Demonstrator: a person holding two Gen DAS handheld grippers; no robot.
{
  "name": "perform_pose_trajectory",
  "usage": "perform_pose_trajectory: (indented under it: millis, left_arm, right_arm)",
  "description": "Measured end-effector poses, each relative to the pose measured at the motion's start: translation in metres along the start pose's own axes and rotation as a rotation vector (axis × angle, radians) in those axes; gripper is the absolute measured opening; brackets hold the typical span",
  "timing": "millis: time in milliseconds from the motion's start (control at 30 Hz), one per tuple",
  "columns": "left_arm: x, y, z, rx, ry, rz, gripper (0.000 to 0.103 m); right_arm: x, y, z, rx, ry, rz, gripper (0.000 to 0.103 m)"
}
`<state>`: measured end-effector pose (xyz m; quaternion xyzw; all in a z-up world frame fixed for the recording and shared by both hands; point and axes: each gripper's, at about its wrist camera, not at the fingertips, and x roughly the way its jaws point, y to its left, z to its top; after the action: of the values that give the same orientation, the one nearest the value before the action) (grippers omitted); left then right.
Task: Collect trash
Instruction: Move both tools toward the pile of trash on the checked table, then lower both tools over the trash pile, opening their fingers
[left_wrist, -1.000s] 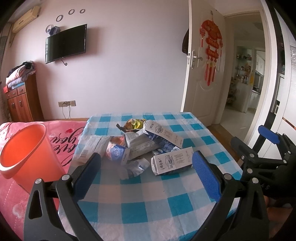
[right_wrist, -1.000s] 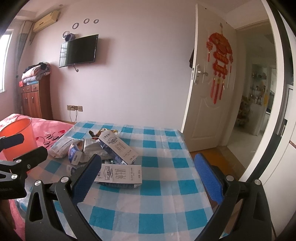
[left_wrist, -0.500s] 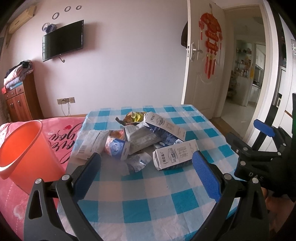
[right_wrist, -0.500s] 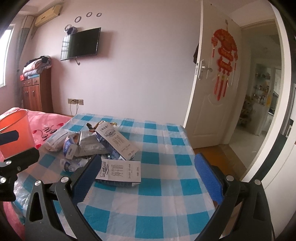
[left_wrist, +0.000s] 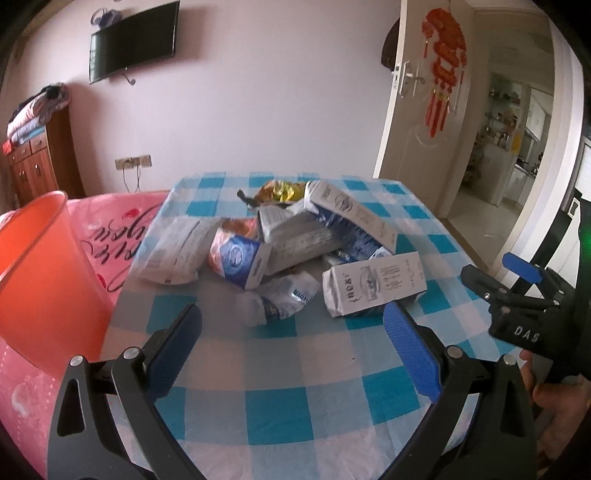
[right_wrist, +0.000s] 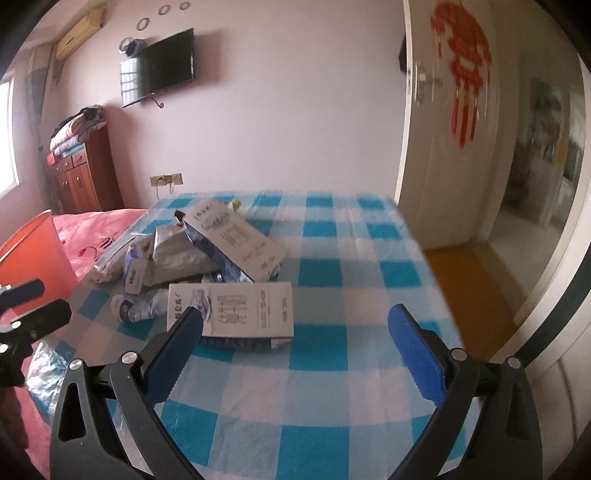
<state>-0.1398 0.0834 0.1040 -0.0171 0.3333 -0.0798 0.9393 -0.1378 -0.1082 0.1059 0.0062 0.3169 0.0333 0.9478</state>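
Note:
A heap of trash lies on the blue-checked table (left_wrist: 280, 391): a flat white milk carton (left_wrist: 375, 282) nearest, a crumpled plastic wrapper (left_wrist: 279, 301), a blue-and-white cup-like pack (left_wrist: 240, 260), a white pouch (left_wrist: 173, 251), a tilted carton (left_wrist: 351, 216) and a yellow foil bag (left_wrist: 280, 192). My left gripper (left_wrist: 291, 339) hovers open just short of the wrapper, holding nothing. My right gripper (right_wrist: 295, 339) is open over the table, its left finger (right_wrist: 177, 343) overlapping the flat milk carton (right_wrist: 236, 308) in view. An orange bucket (left_wrist: 40, 273) stands left of the table.
A pink printed bedcover (left_wrist: 114, 229) lies beside the bucket. A wooden dresser (left_wrist: 33, 162) with folded blankets stands at the far left wall under a wall TV (left_wrist: 133, 40). An open white door (left_wrist: 424, 107) with red ornament leads right. A hand (left_wrist: 554, 413) holds the other gripper.
Both grippers have moved forward and lower toward the trash heap; the cartons look larger. The right wrist view is motion-blurred. Both stay open.

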Motion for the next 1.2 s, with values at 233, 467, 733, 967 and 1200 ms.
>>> perform_pose_trajectory:
  millis: [233,467,733,967,1200]
  left_arm:
    - [0.033,0.008,-0.004,-0.025,0.058,0.0,0.099]
    - [0.062,0.017,-0.014,-0.049,0.102,-0.011,0.099]
    - [0.081,0.029,-0.003,-0.061,0.07,-0.014,0.099]
    - [0.09,0.051,0.019,-0.102,0.046,0.022,0.099]
    - [0.103,0.077,0.027,-0.262,0.074,-0.02,0.099]
  right_arm:
    - [0.027,-0.019,-0.003,0.086,0.082,0.09,0.098]
    - [0.061,-0.038,0.0,0.198,0.185,0.199,0.072]
    - [0.092,-0.039,0.007,0.21,0.251,0.283,0.069]
    - [0.1,-0.02,-0.003,0.145,0.312,0.362,0.069]
    - [0.082,0.013,-0.021,0.04,0.342,0.436,0.069]
